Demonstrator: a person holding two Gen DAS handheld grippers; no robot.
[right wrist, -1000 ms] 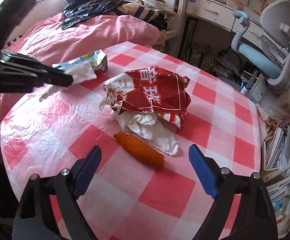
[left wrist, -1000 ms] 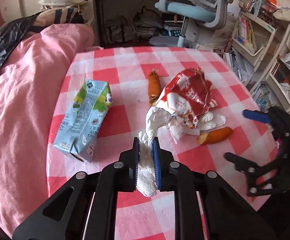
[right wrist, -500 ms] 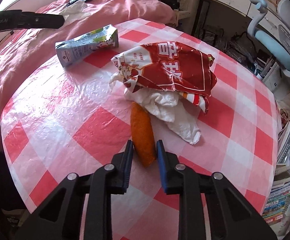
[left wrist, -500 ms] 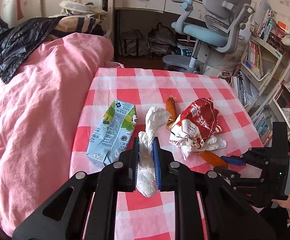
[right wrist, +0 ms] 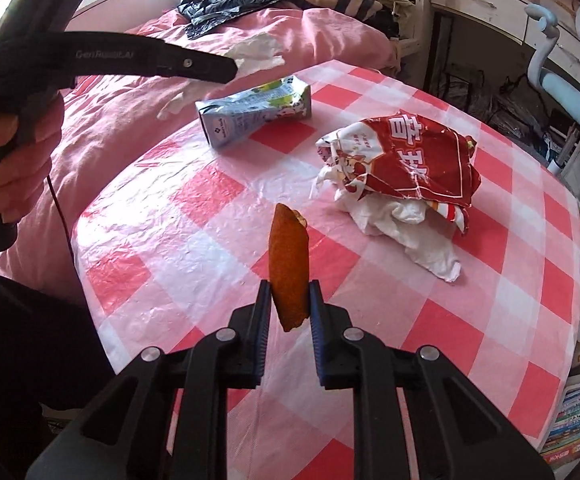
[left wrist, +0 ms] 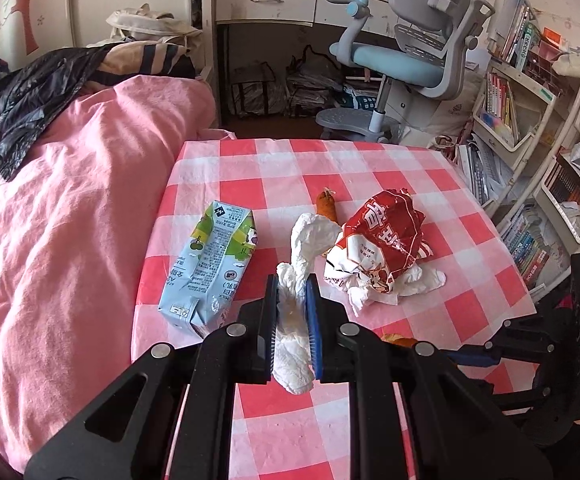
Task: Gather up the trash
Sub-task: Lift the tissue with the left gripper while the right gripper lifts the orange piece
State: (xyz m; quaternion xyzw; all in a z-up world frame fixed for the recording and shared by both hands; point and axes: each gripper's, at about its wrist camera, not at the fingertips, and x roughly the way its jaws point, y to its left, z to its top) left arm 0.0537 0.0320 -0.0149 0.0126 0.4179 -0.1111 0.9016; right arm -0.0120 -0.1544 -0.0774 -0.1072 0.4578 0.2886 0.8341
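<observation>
My left gripper (left wrist: 293,292) is shut on a crumpled white tissue (left wrist: 304,248) and holds it above the near side of the pink checked table (left wrist: 370,160). My right gripper (right wrist: 288,300) is shut on an orange sausage-like stick (right wrist: 287,260), lifted off the table. On the table lie a blue-green milk carton (left wrist: 209,264), a red snack bag (left wrist: 386,240) over white tissue (left wrist: 414,284), and a second orange stick (left wrist: 327,205). In the right wrist view the carton (right wrist: 255,114), the bag (right wrist: 410,160) and the left gripper (right wrist: 225,68) with its tissue (right wrist: 257,54) show.
A bed with a pink quilt (left wrist: 61,220) adjoins the table's left side. A grey-blue office chair (left wrist: 406,60) and a desk stand behind the table. Bookshelves (left wrist: 530,140) stand at the right.
My right gripper closed on the near orange stick and lifted it off the table. My left gripper drew back and upward with the tissue.
</observation>
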